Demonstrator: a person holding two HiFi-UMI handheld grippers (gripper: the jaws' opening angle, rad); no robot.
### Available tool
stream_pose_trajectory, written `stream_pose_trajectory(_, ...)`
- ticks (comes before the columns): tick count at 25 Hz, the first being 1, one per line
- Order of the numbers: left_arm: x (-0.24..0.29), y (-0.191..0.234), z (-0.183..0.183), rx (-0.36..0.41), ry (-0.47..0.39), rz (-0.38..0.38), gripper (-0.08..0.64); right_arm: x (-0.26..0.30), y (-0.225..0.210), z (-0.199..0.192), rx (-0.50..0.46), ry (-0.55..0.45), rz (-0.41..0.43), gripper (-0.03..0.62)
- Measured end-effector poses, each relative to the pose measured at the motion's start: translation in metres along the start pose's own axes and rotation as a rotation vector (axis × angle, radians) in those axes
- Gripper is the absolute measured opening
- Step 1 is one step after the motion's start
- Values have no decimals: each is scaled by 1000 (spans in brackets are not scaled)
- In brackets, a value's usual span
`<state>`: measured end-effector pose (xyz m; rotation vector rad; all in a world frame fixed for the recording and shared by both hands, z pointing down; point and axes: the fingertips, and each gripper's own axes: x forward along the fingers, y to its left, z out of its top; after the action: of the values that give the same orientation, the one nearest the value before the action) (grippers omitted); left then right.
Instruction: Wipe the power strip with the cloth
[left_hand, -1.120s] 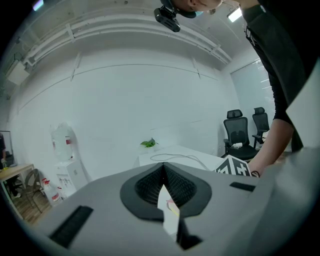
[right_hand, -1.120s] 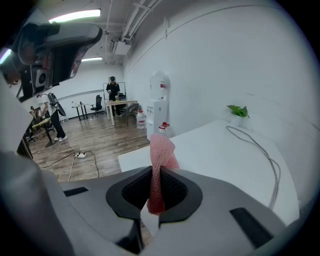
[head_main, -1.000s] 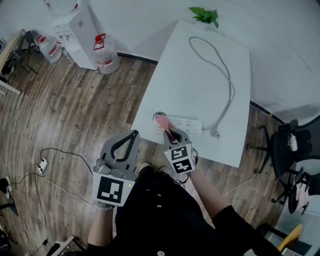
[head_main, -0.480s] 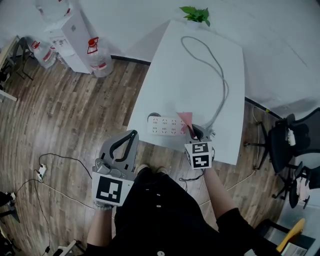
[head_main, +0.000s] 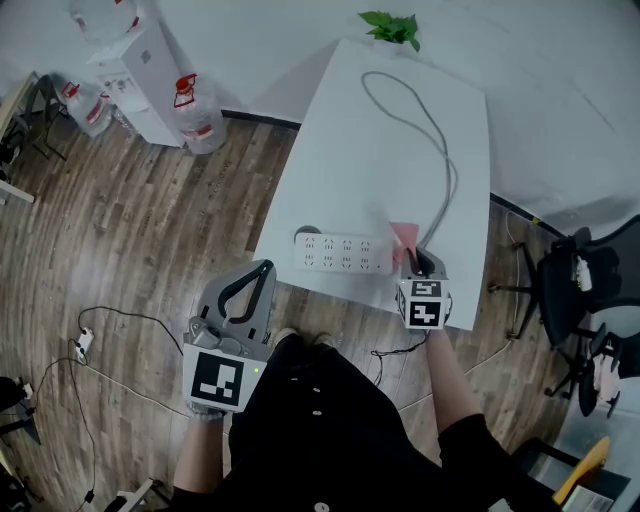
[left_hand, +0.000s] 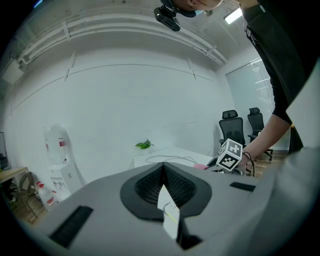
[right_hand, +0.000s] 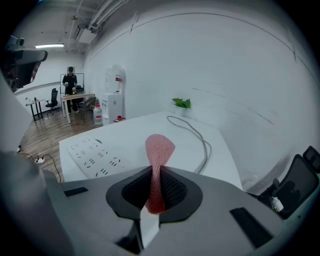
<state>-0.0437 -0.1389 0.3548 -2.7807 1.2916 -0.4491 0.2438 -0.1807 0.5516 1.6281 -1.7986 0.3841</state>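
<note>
The right gripper (right_hand: 158, 176), fingers clamped on the pink mesh cloth (head_main: 403, 238), held it just beside the right end of the white multi-socket power strip (head_main: 343, 252) on the white desk (head_main: 350, 150), so a pass along the strip was perhaps finished, while the left gripper (left_hand: 163, 172), fingers together and empty, hung off the desk.

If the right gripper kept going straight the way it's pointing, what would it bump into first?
Probably the grey cable on the white table, just beyond the pink cloth it pinches; the power strip lies off to its left. Depth is unclear.
</note>
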Motion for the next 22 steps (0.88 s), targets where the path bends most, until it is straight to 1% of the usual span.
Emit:
stream_pose_trajectory(3, 1, 1, 0, 2, 1, 3, 11, 3, -6, -4, 2, 11, -15, 55)
stream_pose_trajectory(6, 0, 2, -1, -3, 2, 8, 11, 6, -5, -6, -1, 23, -11, 55)
stream_pose_trajectory(12, -3, 4, -4, -6, 9, 17, 11, 13, 14, -8, -20, 34, 27, 55)
stream_pose_trajectory(22, -9, 10, -7, -6, 15, 32, 11, 19, 52, -1, -60, 35, 99, 55)
